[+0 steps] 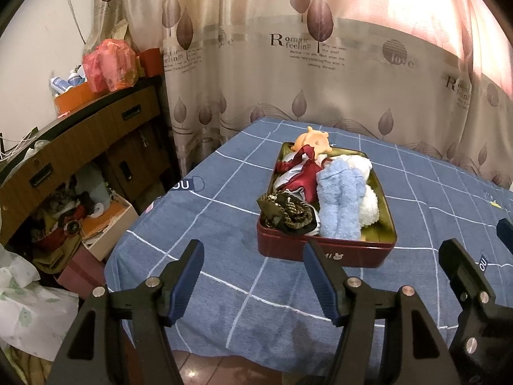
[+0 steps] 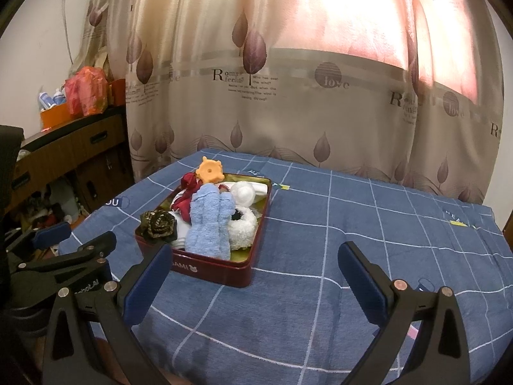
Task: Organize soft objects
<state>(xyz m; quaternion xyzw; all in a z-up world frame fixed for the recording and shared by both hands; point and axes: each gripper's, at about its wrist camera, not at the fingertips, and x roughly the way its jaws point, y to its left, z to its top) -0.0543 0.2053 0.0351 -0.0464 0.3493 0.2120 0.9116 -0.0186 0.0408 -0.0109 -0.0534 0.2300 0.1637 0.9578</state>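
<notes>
- Both the left hand-held gripper (image 1: 253,276) and the right hand-held gripper (image 2: 255,279) are released and empty.
- Blue towel (image 1: 340,205) in tin (image 1: 320,252): judged light and limp; pinch a mid-length fold.

This is a lived-in room of a home, most likely a bedroom. A blue checked cloth (image 2: 352,224) covers the flat surface in front of a long leaf-printed curtain (image 2: 288,80) reading "Romantic feelings" and "love". To the left stands a wooden cabinet (image 1: 80,141), its top holding a red plastic bag (image 1: 109,64) and bottles (image 1: 67,81), with cluttered boxes (image 1: 105,224) on the floor beside it.
</notes>
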